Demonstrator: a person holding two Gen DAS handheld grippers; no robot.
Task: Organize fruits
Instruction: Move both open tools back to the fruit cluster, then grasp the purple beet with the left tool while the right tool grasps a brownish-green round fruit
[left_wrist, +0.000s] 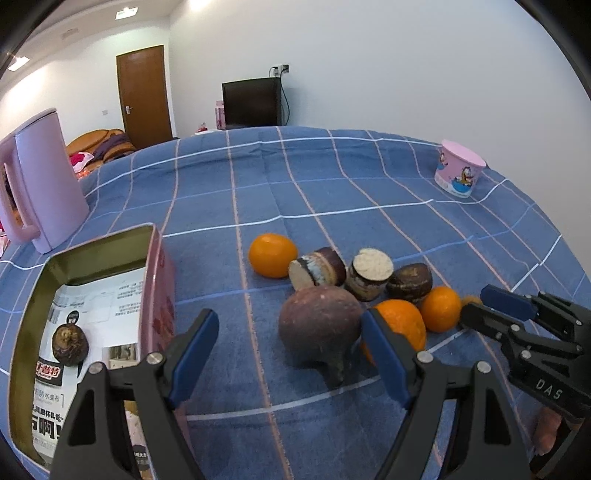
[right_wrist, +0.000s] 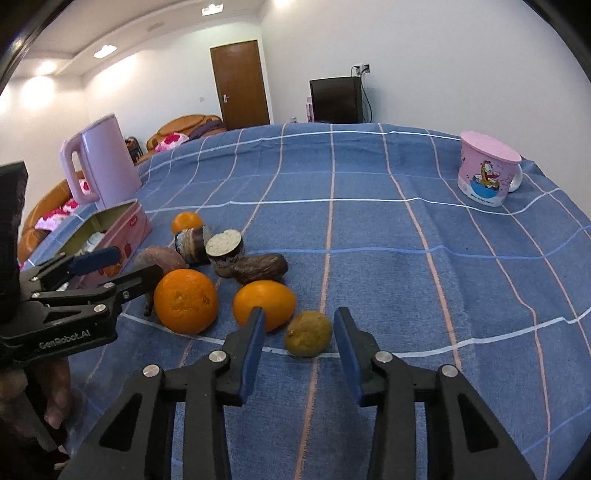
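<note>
The small brownish-green fruit (right_wrist: 308, 333) lies low in the frame's centre, between the fingers of my right gripper (right_wrist: 301, 328), whose pads flank it without touching. It is roundish, with no long axis to favour. An orange (right_wrist: 264, 304) touches its left side, crowding my left finger. My left gripper (left_wrist: 290, 332) gapes beside the purple-brown root (left_wrist: 319, 326); the pink tin (right_wrist: 110, 236) waits upper left.

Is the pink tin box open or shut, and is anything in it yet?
Open: no lid on the pink tin box, its gold inner walls showing. Inside lie printed paper and one dark brown round fruit.
</note>
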